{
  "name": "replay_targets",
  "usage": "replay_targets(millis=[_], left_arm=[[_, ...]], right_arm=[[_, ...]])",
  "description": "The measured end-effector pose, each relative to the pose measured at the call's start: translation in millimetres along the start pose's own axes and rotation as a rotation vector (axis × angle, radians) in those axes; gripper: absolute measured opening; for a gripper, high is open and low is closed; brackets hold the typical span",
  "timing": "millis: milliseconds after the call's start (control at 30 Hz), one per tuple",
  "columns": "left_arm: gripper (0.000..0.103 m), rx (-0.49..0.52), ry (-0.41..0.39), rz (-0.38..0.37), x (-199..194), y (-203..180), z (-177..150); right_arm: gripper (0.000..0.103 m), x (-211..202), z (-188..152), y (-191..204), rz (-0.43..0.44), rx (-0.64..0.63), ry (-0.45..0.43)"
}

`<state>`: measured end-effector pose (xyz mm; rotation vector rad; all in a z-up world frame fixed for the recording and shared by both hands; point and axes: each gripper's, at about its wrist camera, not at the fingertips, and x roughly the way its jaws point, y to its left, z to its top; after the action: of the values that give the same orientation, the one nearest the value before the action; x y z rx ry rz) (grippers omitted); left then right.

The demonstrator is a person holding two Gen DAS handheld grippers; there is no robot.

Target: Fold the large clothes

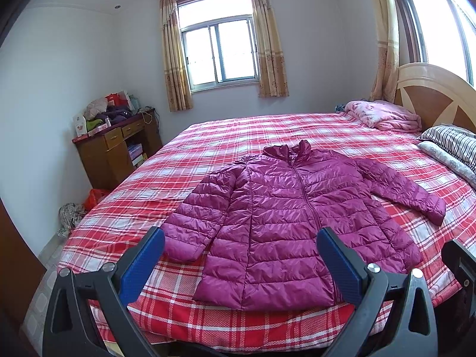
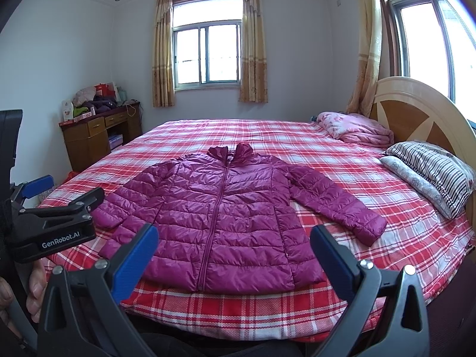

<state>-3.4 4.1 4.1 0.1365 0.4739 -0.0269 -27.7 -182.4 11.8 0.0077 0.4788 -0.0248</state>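
Blue-padded left tongs (image 1: 240,239) fill the bottom of the left wrist view, spread wide and gripping nothing, hovering above the near hem of the jacket (image 1: 285,205). In the right wrist view the right tongs (image 2: 234,236) stand spread the same way, also empty, low in the frame over the jacket's (image 2: 226,211) hem. At the left edge of that view the other gripper shows from the side, with "GenRobot.AI" in white on its black body, and a hand (image 2: 20,291) is partly cut off by the frame below it.

The magenta quilted jacket lies flat on the bed (image 2: 297,136), front up, zipped, collar toward the far window, both sleeves angled outward. Its left-of-frame cuff is partly hidden behind the tongs in both views.

The bed wears a red and white plaid sheet. At the right of the frame lie a folded pink blanket (image 2: 354,129) and striped pillows (image 2: 431,169) against a wooden headboard (image 2: 422,113). In the left middle of the frame a wooden counter (image 2: 98,136) carries a heap of clothes and boxes; any print on them is too small to read, and the contents of its open shelf are hard to make out.
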Motion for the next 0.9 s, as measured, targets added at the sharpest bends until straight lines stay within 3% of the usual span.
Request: replay_targets(millis=[900], left_arm=[[0.102, -0.010, -0.006, 0.000, -1.4, 2.0, 2.5]], right_arm=[[0.103, 2.6, -2.0, 1.6, 0.007, 0.006, 0.008]])
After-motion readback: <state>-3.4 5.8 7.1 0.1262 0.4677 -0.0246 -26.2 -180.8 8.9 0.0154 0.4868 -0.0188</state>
